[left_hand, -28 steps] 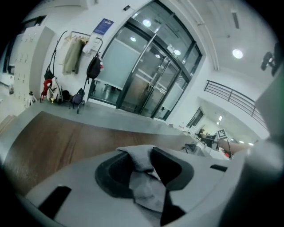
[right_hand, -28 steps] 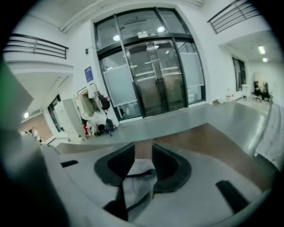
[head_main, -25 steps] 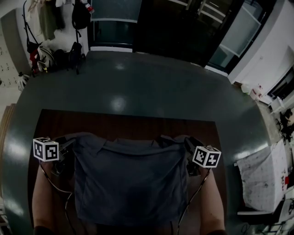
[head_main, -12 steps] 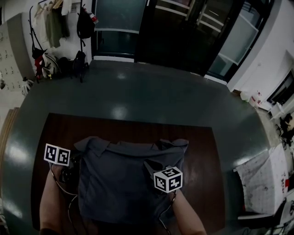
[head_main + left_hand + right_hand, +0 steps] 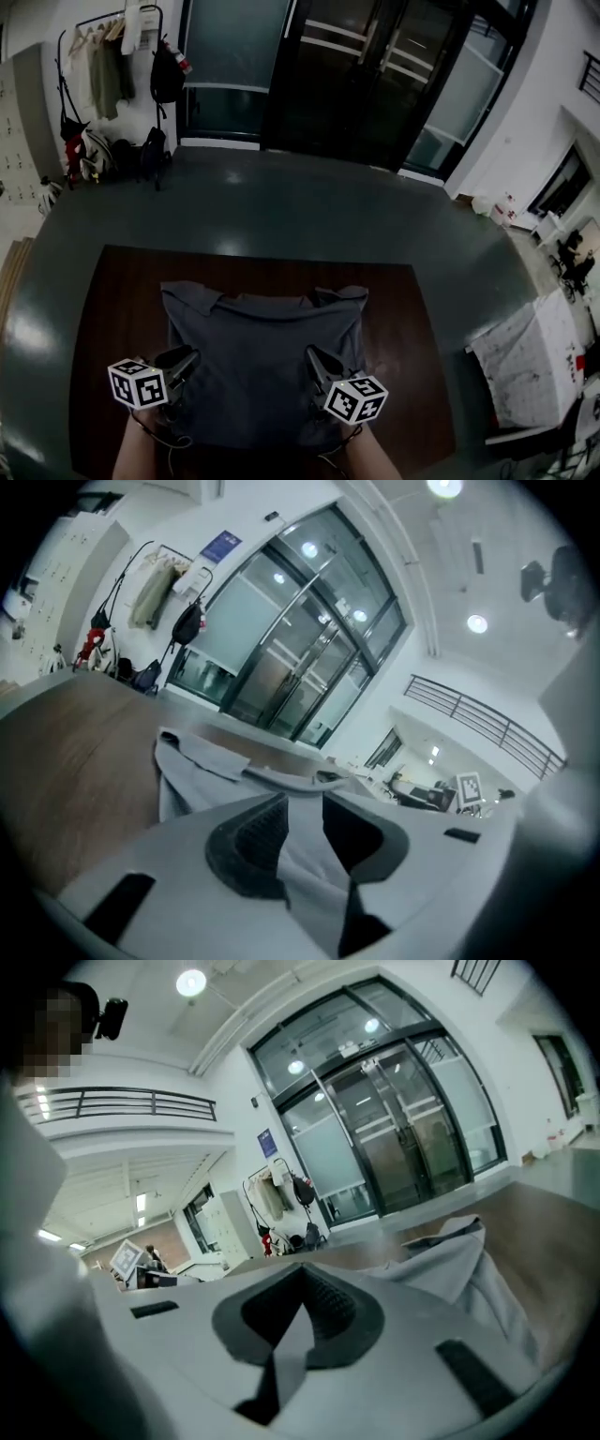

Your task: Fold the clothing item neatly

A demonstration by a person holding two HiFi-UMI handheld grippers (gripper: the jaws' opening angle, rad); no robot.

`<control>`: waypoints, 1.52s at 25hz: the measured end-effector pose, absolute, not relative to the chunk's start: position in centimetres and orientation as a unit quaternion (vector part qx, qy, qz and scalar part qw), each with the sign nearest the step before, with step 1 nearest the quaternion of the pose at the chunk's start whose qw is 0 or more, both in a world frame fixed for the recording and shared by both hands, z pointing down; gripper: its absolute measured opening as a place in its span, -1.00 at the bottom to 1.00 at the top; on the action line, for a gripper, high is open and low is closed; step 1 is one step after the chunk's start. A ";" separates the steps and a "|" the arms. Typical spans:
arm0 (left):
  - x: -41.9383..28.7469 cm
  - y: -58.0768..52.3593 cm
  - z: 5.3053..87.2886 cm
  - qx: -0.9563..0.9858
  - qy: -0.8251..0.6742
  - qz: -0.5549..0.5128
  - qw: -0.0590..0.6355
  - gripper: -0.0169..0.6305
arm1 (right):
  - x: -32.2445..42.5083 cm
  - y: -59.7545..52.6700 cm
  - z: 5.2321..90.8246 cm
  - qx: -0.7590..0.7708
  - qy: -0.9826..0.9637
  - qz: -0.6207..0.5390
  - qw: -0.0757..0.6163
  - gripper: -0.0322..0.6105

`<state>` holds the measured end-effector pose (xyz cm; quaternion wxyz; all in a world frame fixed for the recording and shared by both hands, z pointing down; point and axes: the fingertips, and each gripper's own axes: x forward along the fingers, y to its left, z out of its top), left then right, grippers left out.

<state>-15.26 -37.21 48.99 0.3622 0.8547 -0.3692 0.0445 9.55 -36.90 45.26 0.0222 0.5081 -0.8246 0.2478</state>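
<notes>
Grey shirt (image 5: 258,356) spread flat on desk (image 5: 403,375), collar at far edge. Left tongs (image 5: 180,359) clamped on fabric fold at near left. Right tongs (image 5: 315,362) just closed tight on thin fold at near right. Near hem partly hidden behind both tongs.

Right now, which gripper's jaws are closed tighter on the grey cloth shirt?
The right gripper: its jaws nearly meet on a thin grey shirt fold; the left gripper clamps a thicker bunch, jaws wider.

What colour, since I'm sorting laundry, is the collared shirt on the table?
The collared shirt is plain grey; clearest in the head view.
</notes>
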 end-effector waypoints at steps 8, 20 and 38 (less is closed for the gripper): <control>-9.7 -30.7 44.2 0.905 -0.311 0.069 0.281 -0.60 | 10.7 -29.5 38.3 0.546 -0.821 0.160 -0.051 -0.93; -4.6 -22.0 38.8 0.922 -0.364 0.034 0.129 -0.92 | 10.9 -20.2 34.1 0.554 -0.826 0.066 -0.078 -0.93; 3.9 5.8 35.4 0.879 -0.472 -0.013 0.068 -0.92 | 20.4 5.5 33.5 0.529 -0.844 0.043 -0.078 -0.94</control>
